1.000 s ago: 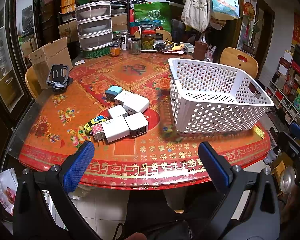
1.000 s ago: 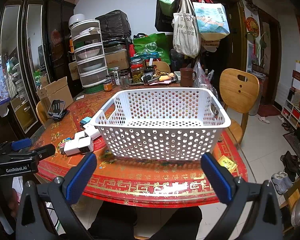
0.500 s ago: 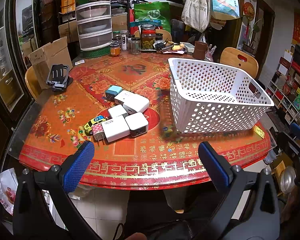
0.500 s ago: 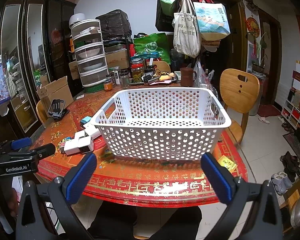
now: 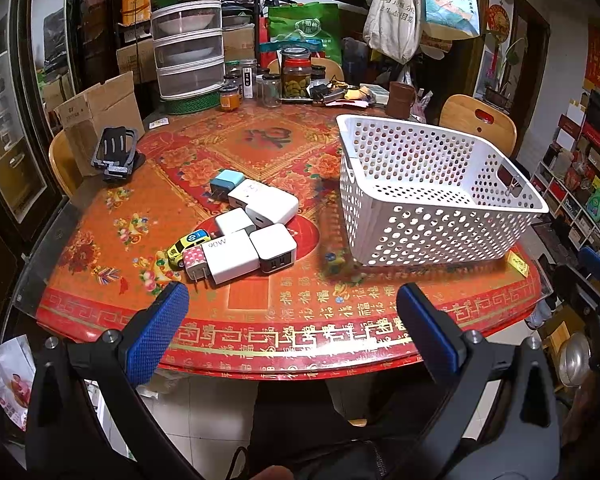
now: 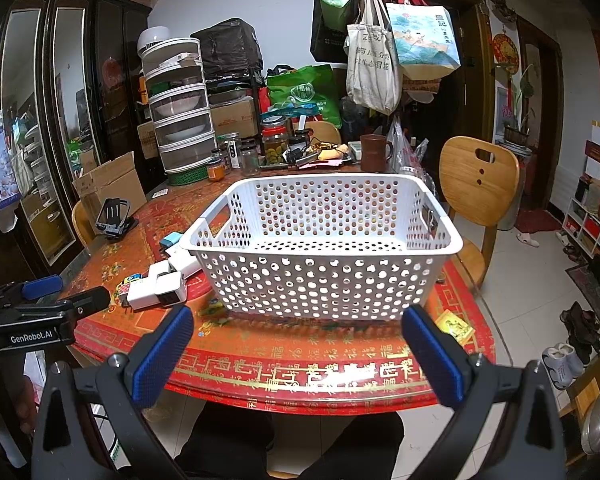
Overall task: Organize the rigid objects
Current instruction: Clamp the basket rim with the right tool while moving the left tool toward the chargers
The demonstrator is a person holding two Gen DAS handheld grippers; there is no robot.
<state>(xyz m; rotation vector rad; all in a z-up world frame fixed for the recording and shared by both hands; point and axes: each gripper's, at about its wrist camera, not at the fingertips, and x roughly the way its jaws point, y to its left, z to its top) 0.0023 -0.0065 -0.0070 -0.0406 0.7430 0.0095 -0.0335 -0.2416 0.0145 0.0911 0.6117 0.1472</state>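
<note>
While both held level short of the round red patterned table's (image 5: 260, 320) near edge, the left gripper (image 5: 292, 330) and right gripper (image 6: 300, 354) gape wide, empty. Beyond lie clustered white plug-in chargers (image 5: 252, 232) near its middle, then the white perforated plastic basket (image 6: 324, 264) toward its right edge.

1. left wrist view sits low off the near edge of the round table (image 5: 260, 320), looking forward and a little down across it, chargers (image 5: 252, 232) near its middle.
2. right wrist view hangs off the same near edge, further right, facing the white basket (image 6: 320, 280) square on and close.
3. both share the basket (image 5: 440, 208), the chargers (image 6: 160, 288), the far-side jars and hanging bags.
4. the right view catches the left gripper (image 6: 40, 300) at its left edge.
</note>
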